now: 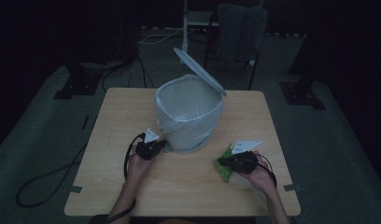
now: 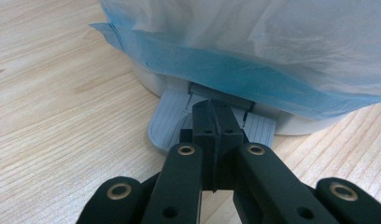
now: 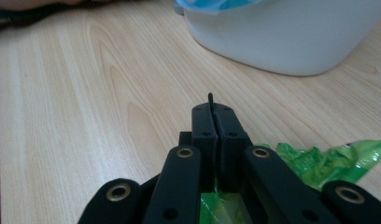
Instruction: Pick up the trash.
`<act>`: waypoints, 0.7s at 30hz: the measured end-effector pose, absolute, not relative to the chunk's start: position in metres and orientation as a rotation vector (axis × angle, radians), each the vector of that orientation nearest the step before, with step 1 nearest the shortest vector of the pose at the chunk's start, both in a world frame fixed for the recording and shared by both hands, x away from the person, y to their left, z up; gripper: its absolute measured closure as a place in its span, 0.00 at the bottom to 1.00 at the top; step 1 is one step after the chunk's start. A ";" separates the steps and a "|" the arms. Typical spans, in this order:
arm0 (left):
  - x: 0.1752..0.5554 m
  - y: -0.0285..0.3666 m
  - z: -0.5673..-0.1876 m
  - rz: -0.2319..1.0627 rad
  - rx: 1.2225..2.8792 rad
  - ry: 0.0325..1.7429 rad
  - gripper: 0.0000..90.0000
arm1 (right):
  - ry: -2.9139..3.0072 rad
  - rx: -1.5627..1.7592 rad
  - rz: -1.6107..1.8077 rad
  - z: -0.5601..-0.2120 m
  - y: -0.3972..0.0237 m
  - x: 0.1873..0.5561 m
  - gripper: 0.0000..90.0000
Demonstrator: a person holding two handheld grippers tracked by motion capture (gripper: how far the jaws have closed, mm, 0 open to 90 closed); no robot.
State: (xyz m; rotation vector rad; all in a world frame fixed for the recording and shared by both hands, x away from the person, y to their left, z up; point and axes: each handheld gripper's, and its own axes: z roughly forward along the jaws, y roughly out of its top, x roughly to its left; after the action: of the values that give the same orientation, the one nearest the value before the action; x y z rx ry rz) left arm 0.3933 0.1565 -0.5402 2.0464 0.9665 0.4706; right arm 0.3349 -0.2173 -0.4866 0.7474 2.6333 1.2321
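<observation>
One green wrapper [image 1: 227, 164] lies on the surface [image 1: 132, 112] to the right of the bin [image 1: 188, 114], near its base but apart from it. Your right gripper [image 1: 222, 162] sits on top of that wrapper, pointing left across the surface; in the right gripper view the crinkled green film [image 3: 328, 163] spreads out beneath and to the right of the jaws, which are pressed together. Whether any film is pinched between them you cannot tell from that view.

Your left gripper [image 1: 161, 145] is at the bin's front left foot. In the left gripper view its jaws are closed tight with nothing between them, and their tips rest on the ribbed grey pedal [image 2: 172, 123] at the bin's base. Above the pedal the bin's white liner [image 2: 272, 42] hangs down over a blue band [image 2: 216, 70].

The bin's lid [image 1: 198, 70] stands open, tilted up and back behind the rim. Your hands [image 1: 137, 168] hold both grippers low by the bin, one each side of it, with cables trailing back along your forearms.
</observation>
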 end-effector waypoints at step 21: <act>0.394 0.157 -0.540 0.467 2.047 0.967 1.00 | 2.541 0.723 1.350 -0.461 -0.226 0.329 0.98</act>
State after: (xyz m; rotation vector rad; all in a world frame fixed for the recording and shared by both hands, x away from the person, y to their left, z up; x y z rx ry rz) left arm 0.3935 0.1568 -0.5401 2.0469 0.9666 0.4671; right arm 0.3294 -0.2262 -0.4606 0.7234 2.5406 1.3497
